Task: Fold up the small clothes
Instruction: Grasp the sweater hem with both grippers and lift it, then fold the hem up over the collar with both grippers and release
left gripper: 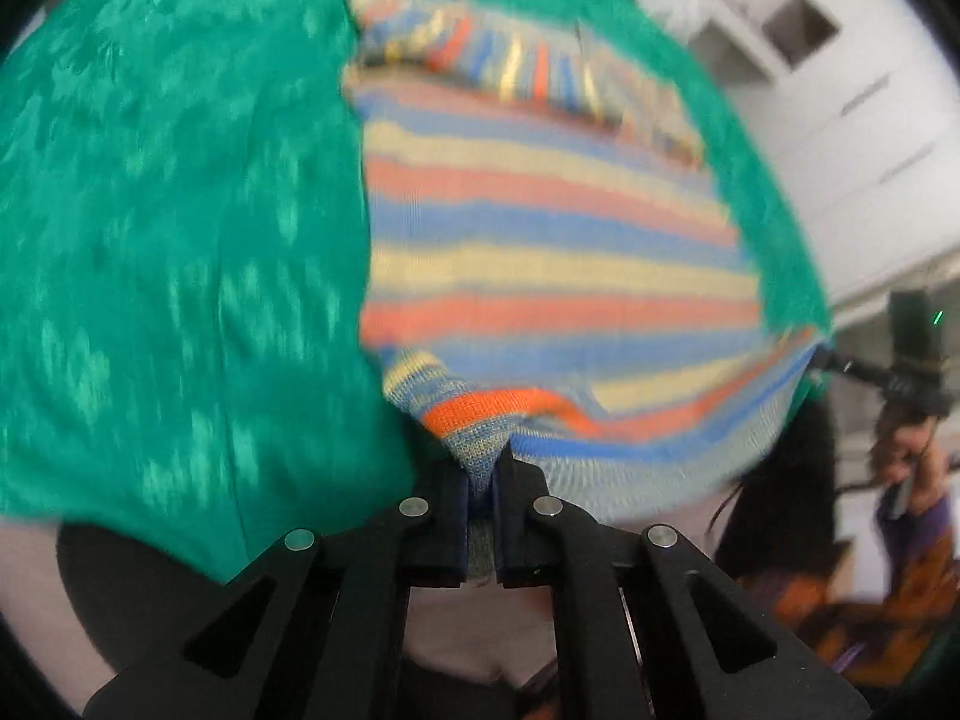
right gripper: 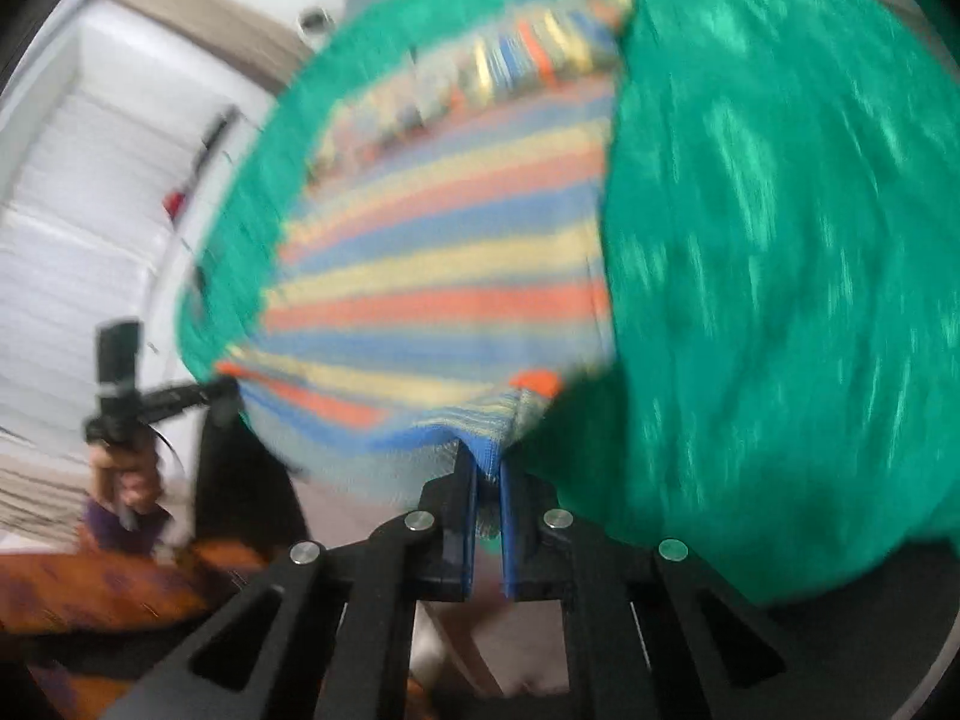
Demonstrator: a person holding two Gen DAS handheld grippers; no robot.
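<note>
My left tool [left gripper: 481, 474] has its jaws pinched almost together on a corner of the striped garment [left gripper: 540, 252]; knit fabric fills the narrow gap. The garment spreads ahead of the tool over a green cloth [left gripper: 180, 228], its far end folded over. Off to this tool's right I see the other tool held in a hand [left gripper: 912, 462]. My right tool [right gripper: 489, 474] is clamped the same way on the garment's other near corner, green cloth to its right. Both views are motion-blurred; I can't read any labels or writing.
</note>
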